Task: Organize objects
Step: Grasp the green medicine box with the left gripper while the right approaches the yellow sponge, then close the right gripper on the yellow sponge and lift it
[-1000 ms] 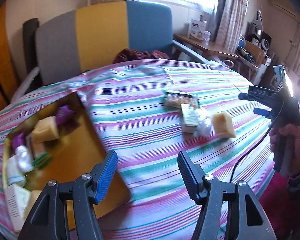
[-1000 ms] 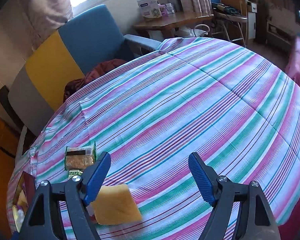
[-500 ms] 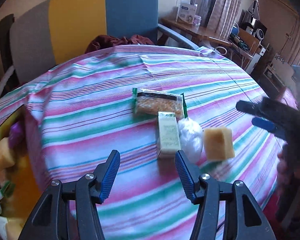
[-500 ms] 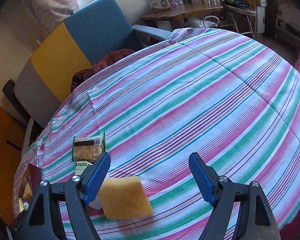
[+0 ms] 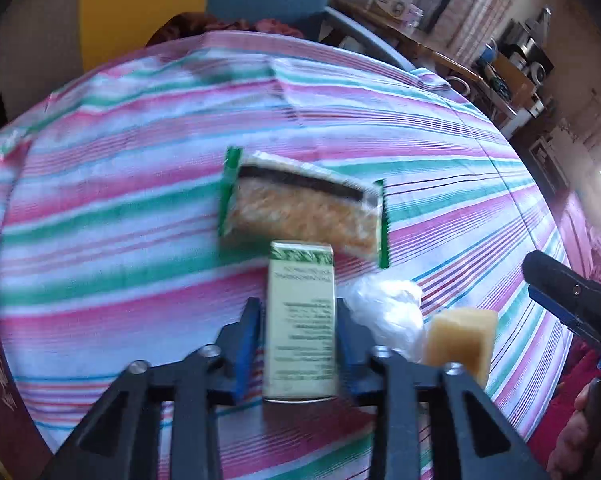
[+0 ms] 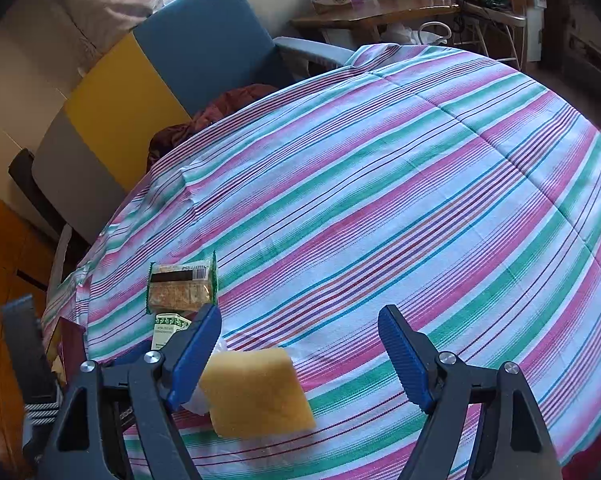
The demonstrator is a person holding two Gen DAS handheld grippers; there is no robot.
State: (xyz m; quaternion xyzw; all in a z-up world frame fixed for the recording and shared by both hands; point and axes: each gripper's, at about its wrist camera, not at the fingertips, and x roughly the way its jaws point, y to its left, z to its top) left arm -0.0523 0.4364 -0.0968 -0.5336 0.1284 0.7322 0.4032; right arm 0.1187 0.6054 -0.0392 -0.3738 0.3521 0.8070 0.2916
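At the bottom of the left wrist view my left tool had its blue fingers narrowed against both long sides of the pale green-and-white carton, which lay flat on the striped bench. Just right of it sat a crumpled clear plastic bag, then the yellow sponge at lower right, close beside the bag. Above the carton, at frame centre, the green-edged cracker packet met its far end. My right tool entered from the right edge.

The right wrist view showed that tool standing wide with nothing between its fingers, something the other view could not settle. The sponge lay at lower centre beside its left finger, the carton was half hidden behind that finger, and the packet sat above it. Only here did the dark red box corner show at the left edge. The armchair stood beyond the bench, upper left.
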